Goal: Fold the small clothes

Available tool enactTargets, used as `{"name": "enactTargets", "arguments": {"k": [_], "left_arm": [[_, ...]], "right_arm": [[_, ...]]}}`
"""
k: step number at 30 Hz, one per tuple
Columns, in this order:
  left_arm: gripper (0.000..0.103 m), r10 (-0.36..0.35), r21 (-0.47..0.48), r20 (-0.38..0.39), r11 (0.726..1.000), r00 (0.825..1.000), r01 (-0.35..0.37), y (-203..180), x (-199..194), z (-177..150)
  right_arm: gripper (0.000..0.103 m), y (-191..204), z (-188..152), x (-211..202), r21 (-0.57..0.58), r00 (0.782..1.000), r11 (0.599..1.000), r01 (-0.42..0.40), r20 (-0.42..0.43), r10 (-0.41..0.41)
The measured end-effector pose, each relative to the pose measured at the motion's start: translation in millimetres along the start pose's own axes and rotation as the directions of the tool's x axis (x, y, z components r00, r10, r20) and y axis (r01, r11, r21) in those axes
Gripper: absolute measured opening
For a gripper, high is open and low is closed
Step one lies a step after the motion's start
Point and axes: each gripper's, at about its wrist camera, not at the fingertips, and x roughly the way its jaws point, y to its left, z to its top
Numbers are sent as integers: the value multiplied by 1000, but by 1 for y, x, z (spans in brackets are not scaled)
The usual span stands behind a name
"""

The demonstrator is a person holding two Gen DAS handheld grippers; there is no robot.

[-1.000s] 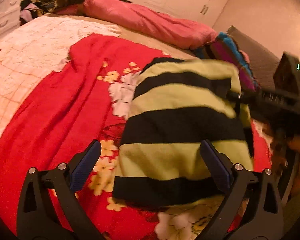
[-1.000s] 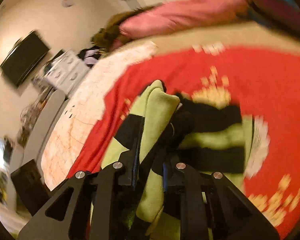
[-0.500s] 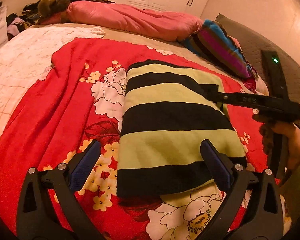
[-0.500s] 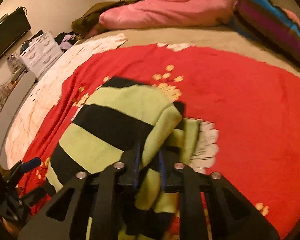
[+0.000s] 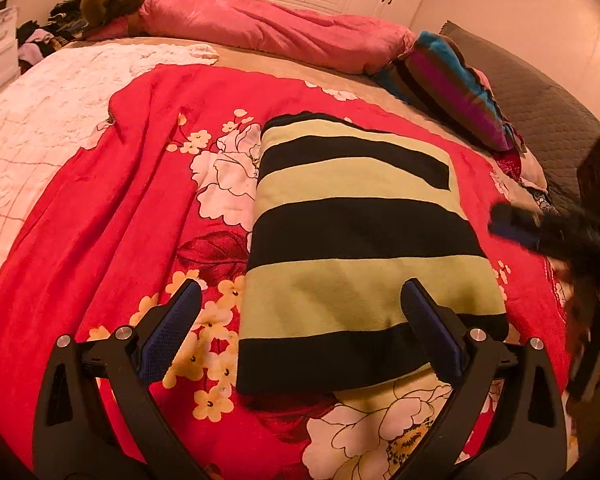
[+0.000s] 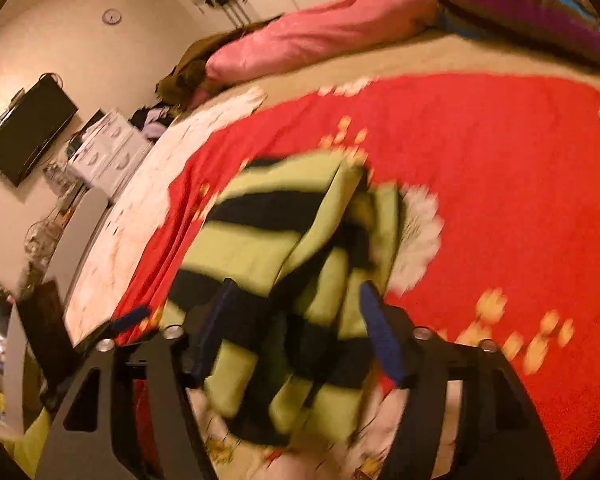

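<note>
Striped garment (image 5: 356,240), green-and-black bands, lies folded into a rough rectangle on the red floral blanket (image 5: 100,216) spread over the bed. In the left wrist view it looks flat and tidy; in the right wrist view, which is motion-blurred, its near edge shows bunched layers.

Left gripper (image 5: 300,320): jaws spread wide, hovering over the garment's near end, blue pads to either side, nothing pinched between them.

Right gripper (image 6: 296,320): jaws have just been opening and now stand wide apart. The garment's layered edge sits between the fingers, but the pads are not pressing on it. From the left wrist view this gripper (image 5: 516,224) shows blurred off the garment's right edge, just beside it.

No containers on the bed itself. White drawer unit (image 6: 108,152) stands beside the bed, drawers shut, contents not visible; a heap of clothes (image 6: 156,118) sits just past it. Pink duvet (image 5: 268,32) rolled along the far side of the bed, striped pillow (image 5: 456,92) at its right end. Dark screen (image 6: 28,128) on the wall.
</note>
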Motion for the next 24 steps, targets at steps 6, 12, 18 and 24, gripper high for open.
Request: {"name": "enactTargets", "arguments": {"k": [6, 12, 18, 24], "left_arm": [[93, 12, -16, -11, 1000, 1000, -12, 5, 3, -2], [93, 19, -10, -29, 1000, 999, -20, 6, 7, -4], [93, 4, -4, -64, 1000, 998, -4, 6, 17, -7], [93, -121, -10, -71, 993, 990, 121, 0, 16, -7]], "right_arm": [[77, 17, -16, 22, 1, 998, 1000, -12, -61, 12], [79, 14, -8, 27, 65, 999, 998, -12, -51, 15], [59, 13, -13, 42, 70, 997, 998, 10, -72, -5], [16, 17, -10, 28, 33, 999, 999, -27, -34, 28]]}}
